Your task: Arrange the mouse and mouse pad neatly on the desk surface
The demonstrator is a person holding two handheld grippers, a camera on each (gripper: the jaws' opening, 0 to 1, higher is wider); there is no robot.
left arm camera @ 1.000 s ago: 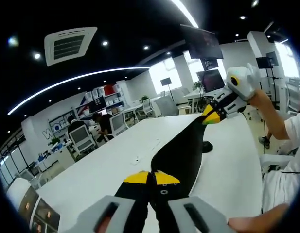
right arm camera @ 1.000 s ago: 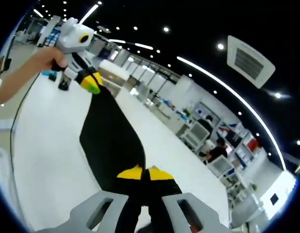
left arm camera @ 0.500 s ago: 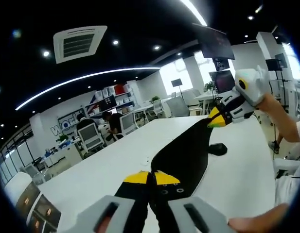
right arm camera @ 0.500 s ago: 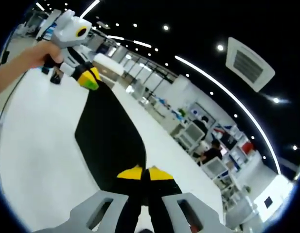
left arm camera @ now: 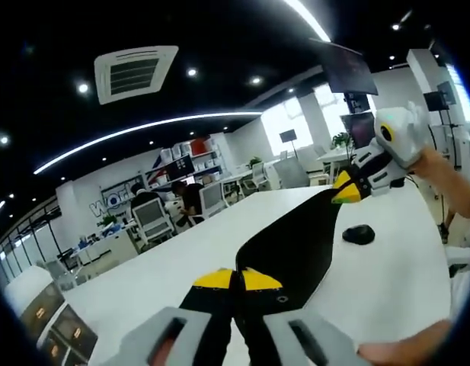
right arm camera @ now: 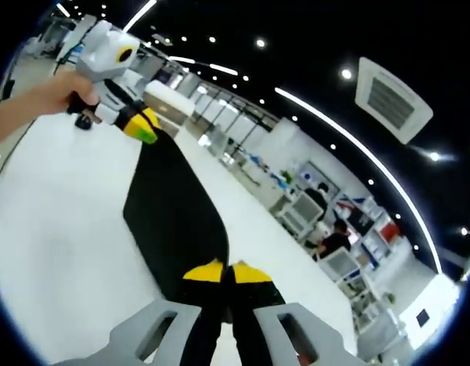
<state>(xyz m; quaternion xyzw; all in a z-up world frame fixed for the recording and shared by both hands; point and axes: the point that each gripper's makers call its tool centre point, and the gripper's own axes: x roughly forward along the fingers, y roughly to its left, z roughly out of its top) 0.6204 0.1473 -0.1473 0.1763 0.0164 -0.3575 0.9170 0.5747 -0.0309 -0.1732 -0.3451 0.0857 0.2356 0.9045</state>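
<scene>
Black mouse pad (left arm camera: 292, 242), one only, stretched between my two hand-held grippers above the white surface (left arm camera: 166, 267). My left hand-held gripper (left arm camera: 236, 279) is clenched on one end of the pad, yellow jaw tips pinched together w/ the black sheet running away from them. My right hand-held gripper (right arm camera: 225, 273) is clamped on the opposite end the same way, yellow tips closed tight on the pad edge.

In the left gripper view the right one shows at the far end of the pad, yellow tips on the corner, my hand (left arm camera: 440, 164) behind it. In the right gripper view the left one shows at the far end too, w/ a green-yellow tip, my other hand (right arm camera: 48, 95) around its grey body.

One mouse (left arm camera: 359, 234), dark, sits on the surface just beside the pad's right edge in the left gripper view, near the far end, apart from both grippers. I can't tell whether the pad touches the surface or hangs just over it.

Count: 1 pad, 1 mouse, 2 hand-held grippers. Background is an open office w/ monitors and chairs, plus one ceiling vent (left arm camera: 135, 71). Blue lettering on the far wall (left arm camera: 105, 204) starts "Wo", rest too small to read.
</scene>
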